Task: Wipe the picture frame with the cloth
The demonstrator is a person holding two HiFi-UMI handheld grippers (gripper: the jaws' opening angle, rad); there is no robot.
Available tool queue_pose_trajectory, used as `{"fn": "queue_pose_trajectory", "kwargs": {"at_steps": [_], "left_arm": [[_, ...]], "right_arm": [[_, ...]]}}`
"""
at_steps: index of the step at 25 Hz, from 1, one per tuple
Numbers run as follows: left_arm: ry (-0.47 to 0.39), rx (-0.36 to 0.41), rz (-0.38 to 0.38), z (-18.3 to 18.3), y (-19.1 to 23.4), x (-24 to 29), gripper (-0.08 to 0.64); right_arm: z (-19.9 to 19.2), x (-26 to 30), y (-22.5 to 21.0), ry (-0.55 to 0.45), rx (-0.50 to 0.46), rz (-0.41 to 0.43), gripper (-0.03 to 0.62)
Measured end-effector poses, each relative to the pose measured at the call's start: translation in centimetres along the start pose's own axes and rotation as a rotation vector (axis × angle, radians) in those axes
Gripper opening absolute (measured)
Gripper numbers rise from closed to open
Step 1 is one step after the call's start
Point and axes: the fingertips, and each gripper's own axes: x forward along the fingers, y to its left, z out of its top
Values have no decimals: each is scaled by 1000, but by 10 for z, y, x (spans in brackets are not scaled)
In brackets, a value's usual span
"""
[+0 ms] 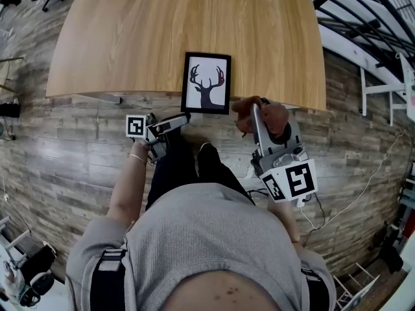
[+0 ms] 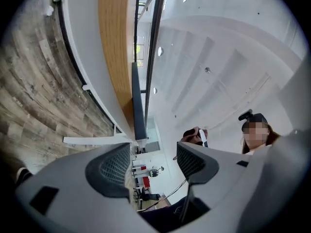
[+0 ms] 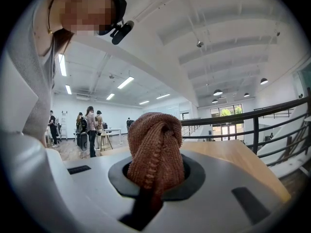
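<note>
The frame (image 1: 207, 83) lay flat at the table (image 1: 130, 37) edge, long axis pointing away from the person. L gripper (image 1: 183, 119), jaws apart w/ nothing between, was just beside its near-left corner. R gripper (image 1: 255, 110), clamped on the cloth (image 1: 275, 116), was near its right side.

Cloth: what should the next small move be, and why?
Probably swing the cloth, clamped in the right tongs, over onto the frame. It hangs off the table edge beside the frame, which lies flat; the open left tongs sit near its corner, gripping nothing.
</note>
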Motion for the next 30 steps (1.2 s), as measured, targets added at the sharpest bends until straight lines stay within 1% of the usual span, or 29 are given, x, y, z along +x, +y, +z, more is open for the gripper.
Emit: {"fn": "queue_pose_trajectory", "kwargs": {"at_steps": [1,2,3,6,7,8,9,12,14,15,16,17,19,20,22,23,24,26,28,30], "left_arm": [[-19,23,13,0,-4,-5,282],[-21,63,35,-1,-9,-8,282],[-1,120,68,-5,-12,-10,282],[134,298,178,-25,-24,-3,281],[165,336,205,-30,-29,0,281],[177,358,224,-32,-32,1,281],[172,364,238,-33,-34,-1,281],[99,351,272,-23,-37,-10,281],[45,350,262,-15,-53,-10,279],[32,364,259,-12,-63,-6,279],[35,396,264,-10,-72,0,279],[51,448,278,-8,-81,8,278],[82,576,309,-2,-99,27,266],[79,644,319,3,-110,38,255],[30,785,335,16,-136,58,236],[-1,845,339,21,-148,66,216],[-28,887,334,23,-160,74,193],[-66,916,286,20,-180,89,151],[-118,927,237,16,-197,100,63],[-188,942,235,17,-207,105,10]], "right_arm": [[1,2,1,-7,2,8,46],[3,3,3,-14,1,15,46],[5,4,4,-20,-1,23,46],[10,6,8,-37,-11,42,46],[12,6,9,-43,-12,46,46],[15,6,10,-51,-12,50,46],[18,6,11,-59,-12,55,46],[25,3,14,-75,-18,69,46],[29,2,14,-83,-23,76,46],[31,2,14,-88,-24,78,46],[33,2,13,-92,-24,78,46],[34,2,12,-96,-23,78,46],[38,4,11,-102,-24,79,46],[41,4,11,-107,-28,82,46],[48,5,14,-123,-41,89,46],[51,5,15,-132,-46,91,46],[55,4,15,-141,-51,92,46],[59,3,16,-155,-55,87,46],[62,3,18,-164,-54,80,46],[62,2,21,-167,-55,77,46]]}}
